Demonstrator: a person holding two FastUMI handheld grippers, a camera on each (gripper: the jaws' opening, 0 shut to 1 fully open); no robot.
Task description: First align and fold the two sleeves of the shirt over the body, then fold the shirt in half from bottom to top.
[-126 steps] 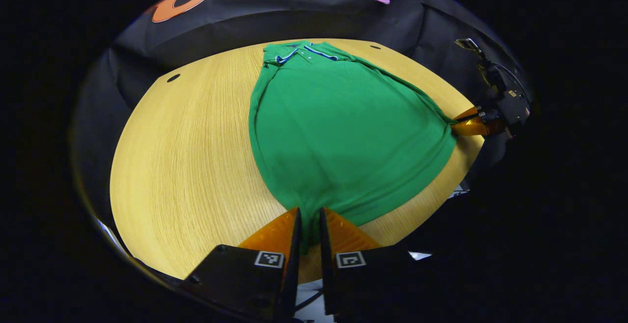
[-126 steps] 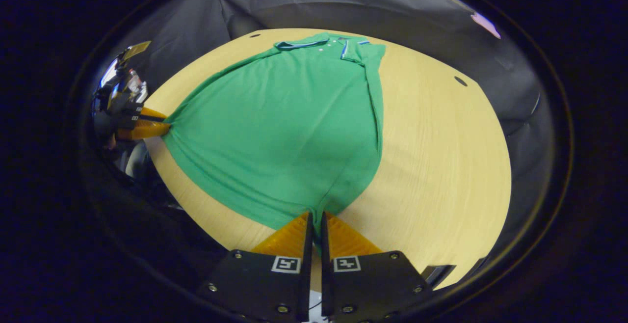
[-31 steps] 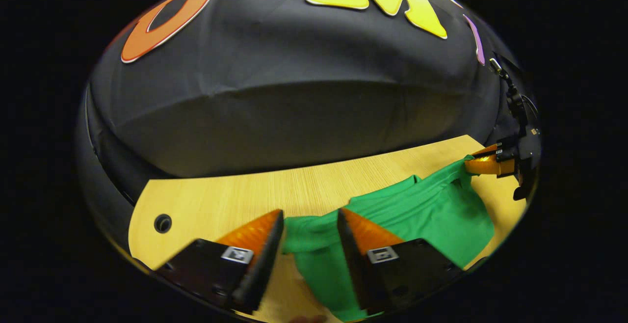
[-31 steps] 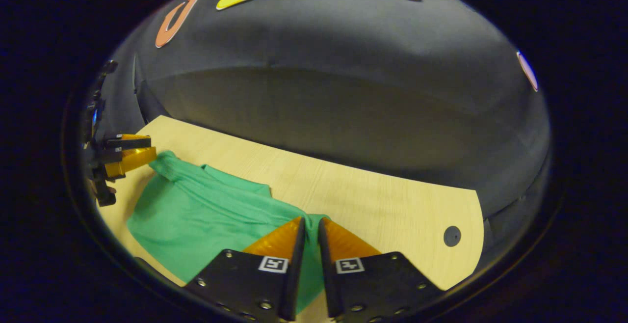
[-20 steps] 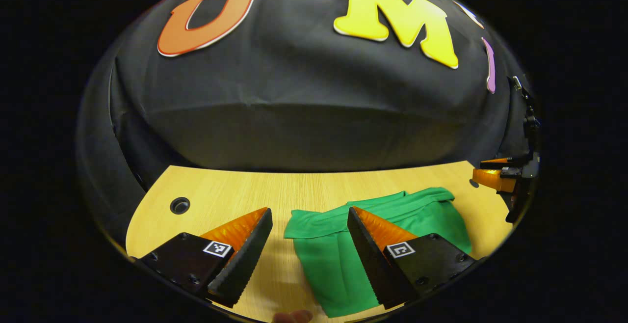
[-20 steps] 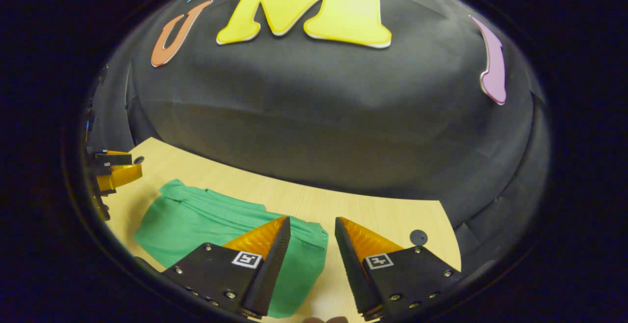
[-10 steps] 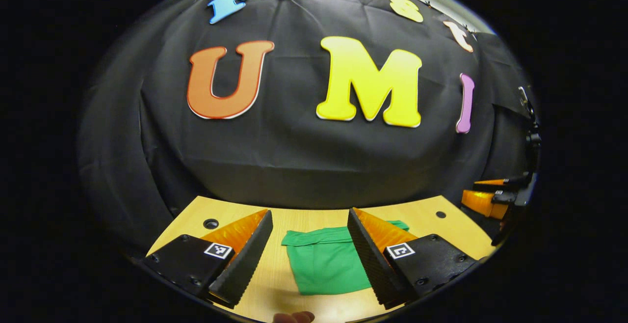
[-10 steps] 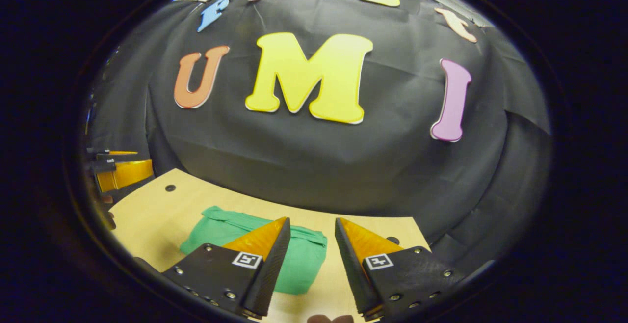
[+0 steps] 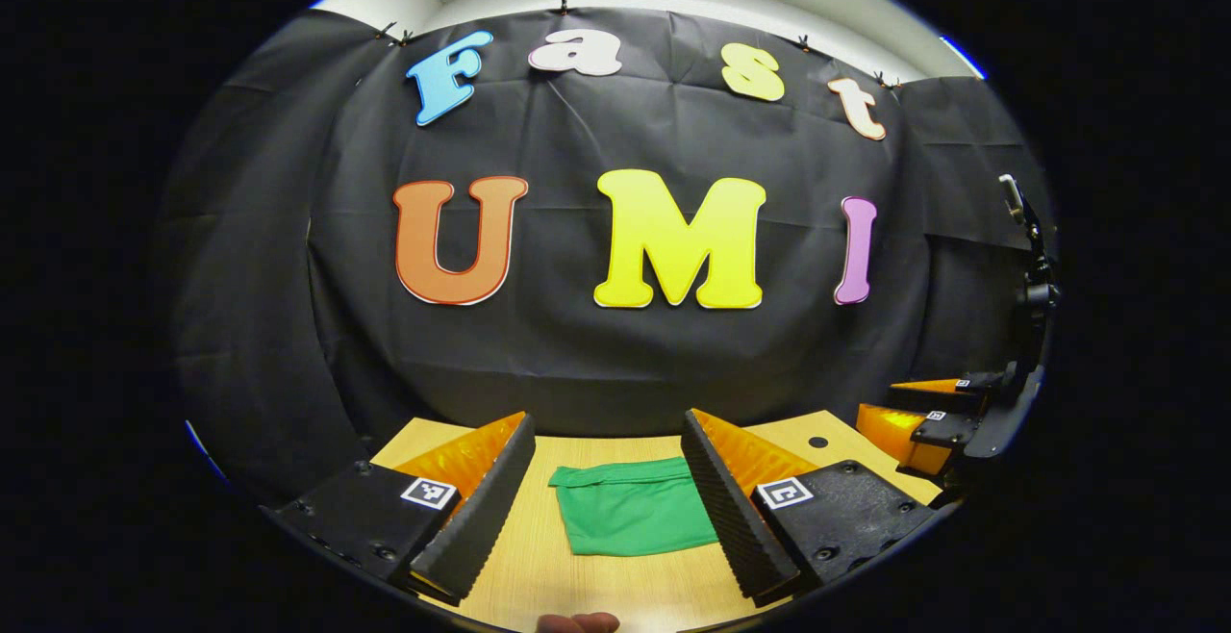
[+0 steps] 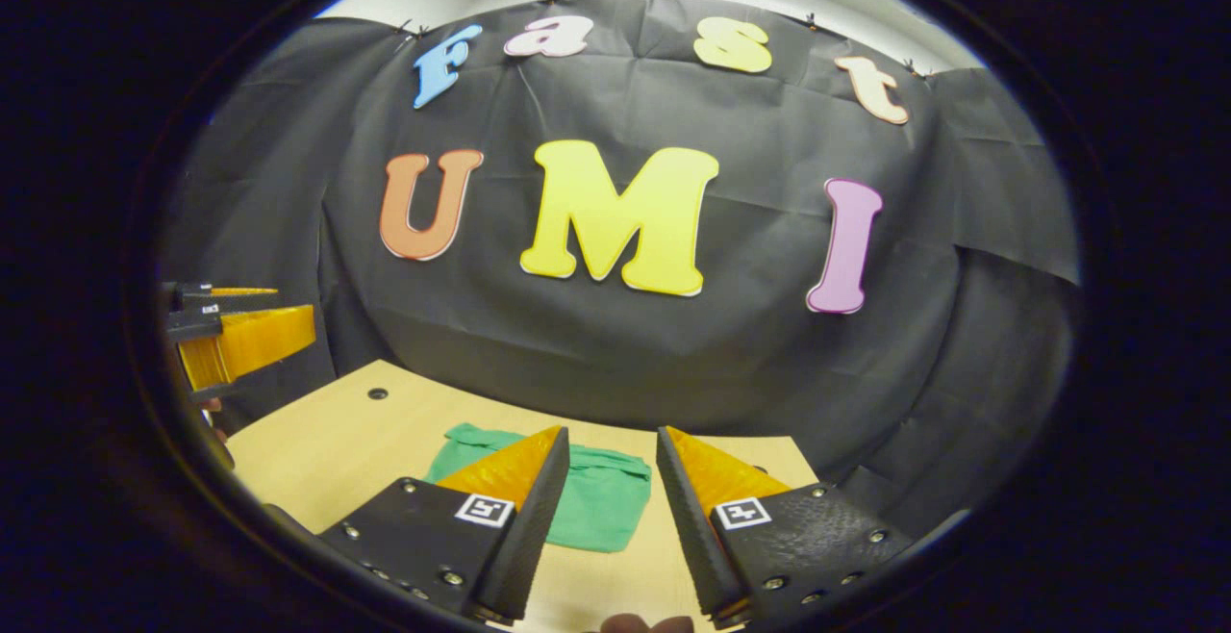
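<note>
Left tongs: wide open, nothing held, up above table, shirt seen betw. fingers.
Right tongs: wide open, empty, also off the table.
Shirt: green, folded into small flat rectangle, lying on table, clear of both tongs.
Table: light wood, small round hole near far edge.
Wall: black cloth behind table.

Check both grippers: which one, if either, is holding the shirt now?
Neither. The left gripper and right gripper both stand open, lifted above the folded green shirt, which lies flat on the wooden table by itself.
</note>
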